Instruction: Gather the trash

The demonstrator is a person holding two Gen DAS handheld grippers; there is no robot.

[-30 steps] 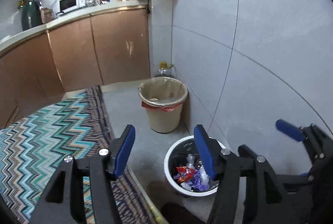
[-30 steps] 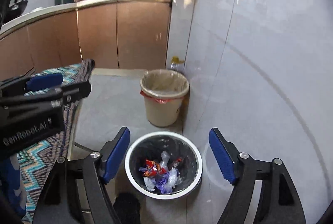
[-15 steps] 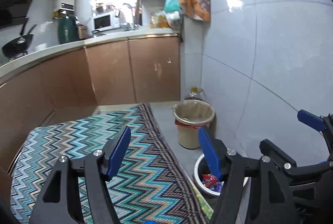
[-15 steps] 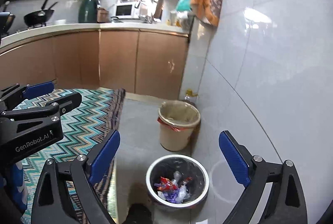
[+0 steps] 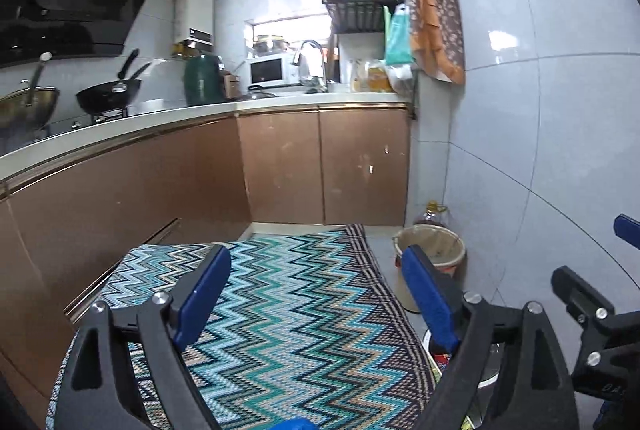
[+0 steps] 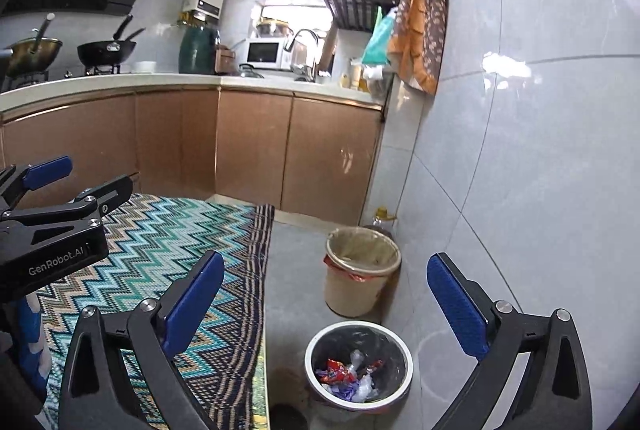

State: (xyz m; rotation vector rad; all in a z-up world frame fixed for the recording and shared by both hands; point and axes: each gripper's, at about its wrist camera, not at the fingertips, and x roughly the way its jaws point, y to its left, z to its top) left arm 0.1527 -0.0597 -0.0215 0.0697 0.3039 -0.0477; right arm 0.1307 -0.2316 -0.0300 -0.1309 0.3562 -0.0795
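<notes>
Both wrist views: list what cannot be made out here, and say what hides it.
- White-rimmed bin, left wrist view: mostly hidden behind the left gripper, whose right finger covers it; contents unreadable there.
- Wrappers in that bin, right wrist view: too small to identify.
- Beige bin: its bottom is out of sight below its rim in both views.
- Bottle behind it: largely covered by the beige bin.
- Rug: near end cut off by both grippers.

Wrappers (image 6: 344, 374) lie in the near bin (image 6: 320, 344); another bin (image 6: 362, 284) stands behind.

Crumpled wrappers (image 6: 347, 376) fill the white-rimmed bin (image 6: 402, 344).
</notes>
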